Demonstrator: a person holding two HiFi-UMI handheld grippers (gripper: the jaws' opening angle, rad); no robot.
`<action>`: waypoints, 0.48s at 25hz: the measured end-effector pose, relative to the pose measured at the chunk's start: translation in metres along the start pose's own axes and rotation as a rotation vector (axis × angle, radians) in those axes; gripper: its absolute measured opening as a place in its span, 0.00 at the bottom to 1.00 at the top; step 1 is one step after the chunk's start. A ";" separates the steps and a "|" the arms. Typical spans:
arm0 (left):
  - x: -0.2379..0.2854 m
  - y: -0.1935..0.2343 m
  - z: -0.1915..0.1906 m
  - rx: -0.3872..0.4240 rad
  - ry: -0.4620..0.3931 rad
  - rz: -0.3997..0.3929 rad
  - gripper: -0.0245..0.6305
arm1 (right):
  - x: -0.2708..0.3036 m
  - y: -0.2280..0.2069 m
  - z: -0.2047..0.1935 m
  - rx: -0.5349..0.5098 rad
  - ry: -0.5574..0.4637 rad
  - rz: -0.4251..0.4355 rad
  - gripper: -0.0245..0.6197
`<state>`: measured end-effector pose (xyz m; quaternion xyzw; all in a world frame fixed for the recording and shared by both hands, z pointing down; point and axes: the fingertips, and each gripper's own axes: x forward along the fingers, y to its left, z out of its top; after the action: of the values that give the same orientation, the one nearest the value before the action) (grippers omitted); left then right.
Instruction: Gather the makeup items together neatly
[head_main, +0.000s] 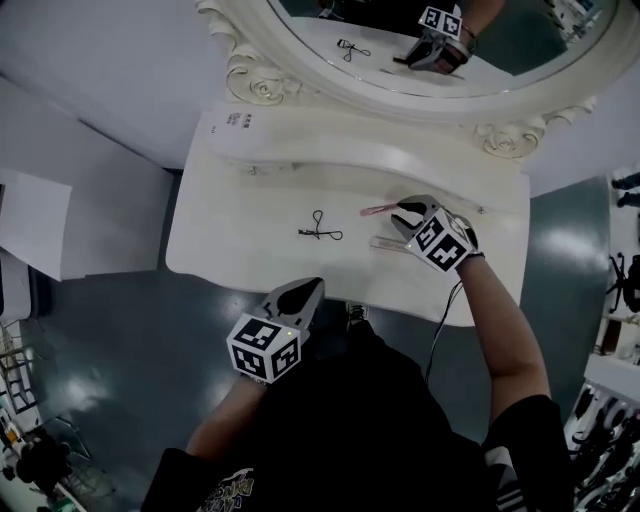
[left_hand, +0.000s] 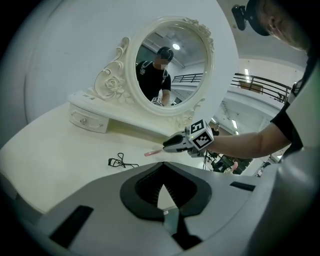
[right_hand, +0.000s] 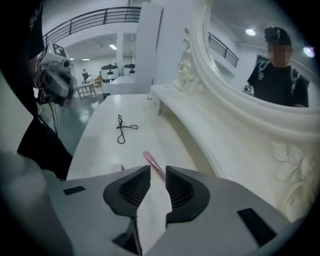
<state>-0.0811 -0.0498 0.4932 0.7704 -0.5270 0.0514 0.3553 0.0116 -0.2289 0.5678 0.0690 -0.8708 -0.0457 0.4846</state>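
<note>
The right gripper, at the right of the head view over the far side of the dressing table, tilts steeply down. Its jaws are parted by a narrow gap with nothing between the pads. The near end of a thin pink stick lies on the tabletop just beyond the tips and in line with that gap, so the pose looks set up to pinch the stick across its width. A pale slim item lies just beside the stick toward the lower edge of the head view, partly under the gripper. The left gripper, at the lower middle of the head view by the table's near edge, has its jaws together and empty, apparently idle. The black eyelash curler lies alone at the table's centre, well apart from the stick, so the items are not yet gathered. The oval mirror along the top edge reflects the scene.
</note>
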 end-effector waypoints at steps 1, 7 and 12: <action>0.002 0.001 0.000 -0.003 -0.002 0.010 0.05 | 0.008 0.000 -0.004 -0.030 0.024 0.023 0.19; 0.012 0.005 -0.002 -0.046 -0.023 0.060 0.05 | 0.036 0.002 -0.013 -0.191 0.091 0.107 0.23; 0.015 0.003 -0.008 -0.081 -0.031 0.084 0.05 | 0.052 0.005 -0.016 -0.214 0.103 0.162 0.23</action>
<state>-0.0749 -0.0575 0.5078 0.7333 -0.5660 0.0330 0.3753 -0.0019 -0.2328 0.6203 -0.0511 -0.8375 -0.0956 0.5355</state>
